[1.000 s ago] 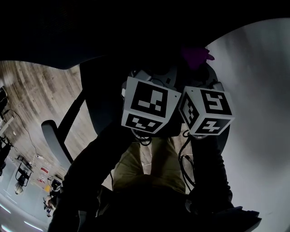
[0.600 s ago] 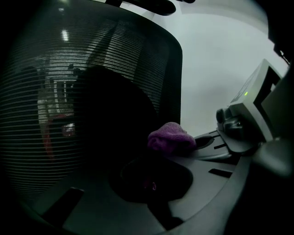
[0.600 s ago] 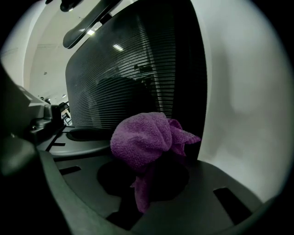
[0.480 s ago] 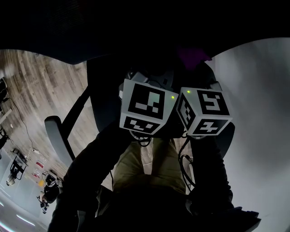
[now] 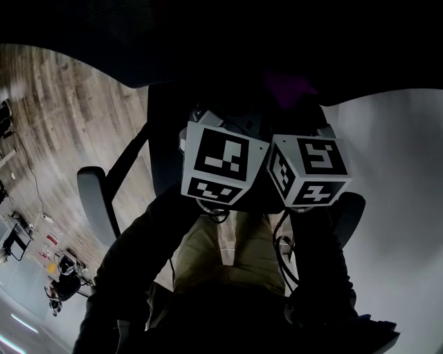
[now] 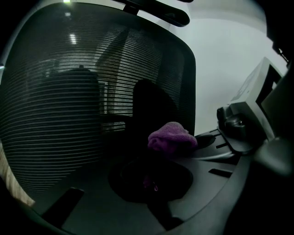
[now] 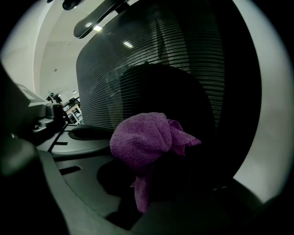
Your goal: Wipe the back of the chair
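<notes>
The chair's black mesh back [image 6: 87, 92] fills the left gripper view and stands close in front of the right gripper [image 7: 158, 153], which is shut on a bunched purple cloth [image 7: 140, 137]. The cloth sits right against the mesh [image 7: 138, 69]. In the head view both marker cubes are side by side, the left gripper [image 5: 221, 169] and the right gripper [image 5: 308, 171], under the dark chair back [image 5: 208, 41]. A faint bit of the cloth [image 5: 294, 86] shows above them. The left gripper's [image 6: 151, 181] jaws are lost in shadow. The cloth [image 6: 171, 137] lies to their right.
A grey armrest [image 5: 93, 200] sticks out on the left over the wooden floor [image 5: 62, 117]. A white wall [image 5: 401, 173] is at the right. The headrest bar [image 6: 161, 11] tops the chair back. The person's legs [image 5: 221, 256] are directly below the grippers.
In the head view the armrest and floor have slid right and down, and the white wall's edge sits lower. Both cubes stay side by side in nearly the same place.
</notes>
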Action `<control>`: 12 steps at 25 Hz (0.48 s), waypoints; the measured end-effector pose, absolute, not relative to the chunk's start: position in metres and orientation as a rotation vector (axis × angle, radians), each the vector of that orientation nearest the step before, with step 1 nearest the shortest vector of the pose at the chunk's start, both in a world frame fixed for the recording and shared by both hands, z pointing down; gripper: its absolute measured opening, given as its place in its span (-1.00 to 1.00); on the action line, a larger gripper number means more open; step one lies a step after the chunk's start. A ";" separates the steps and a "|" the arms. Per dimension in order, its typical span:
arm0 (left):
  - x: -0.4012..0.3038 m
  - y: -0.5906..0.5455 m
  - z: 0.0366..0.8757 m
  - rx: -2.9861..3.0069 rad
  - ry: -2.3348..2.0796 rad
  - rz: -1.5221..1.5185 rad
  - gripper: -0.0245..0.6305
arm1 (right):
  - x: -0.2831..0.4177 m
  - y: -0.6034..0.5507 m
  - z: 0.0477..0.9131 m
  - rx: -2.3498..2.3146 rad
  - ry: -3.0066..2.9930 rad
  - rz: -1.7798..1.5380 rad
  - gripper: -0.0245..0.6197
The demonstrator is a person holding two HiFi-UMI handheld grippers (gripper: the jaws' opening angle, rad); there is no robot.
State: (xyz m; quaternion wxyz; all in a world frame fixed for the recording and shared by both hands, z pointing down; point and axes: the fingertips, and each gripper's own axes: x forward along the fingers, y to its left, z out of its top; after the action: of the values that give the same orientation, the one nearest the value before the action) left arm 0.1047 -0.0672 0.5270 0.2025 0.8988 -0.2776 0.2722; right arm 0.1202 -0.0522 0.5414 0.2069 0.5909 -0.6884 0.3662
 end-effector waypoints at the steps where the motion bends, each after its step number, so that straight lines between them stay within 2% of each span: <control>1: 0.098 -0.069 0.529 2.505 -0.784 0.763 -0.91 | 0.114 -0.054 0.543 1.638 -1.923 1.020 -0.75; 12: 0.055 -0.081 0.522 2.474 -0.862 0.715 -0.91 | 0.072 -0.067 0.539 1.569 -1.964 0.999 -0.75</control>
State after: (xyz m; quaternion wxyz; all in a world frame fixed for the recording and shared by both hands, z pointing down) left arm 0.0551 -0.0811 0.5224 0.2114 0.8903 -0.3104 0.2574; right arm 0.0716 -0.0673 0.5386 0.2165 0.5662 -0.7089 0.3605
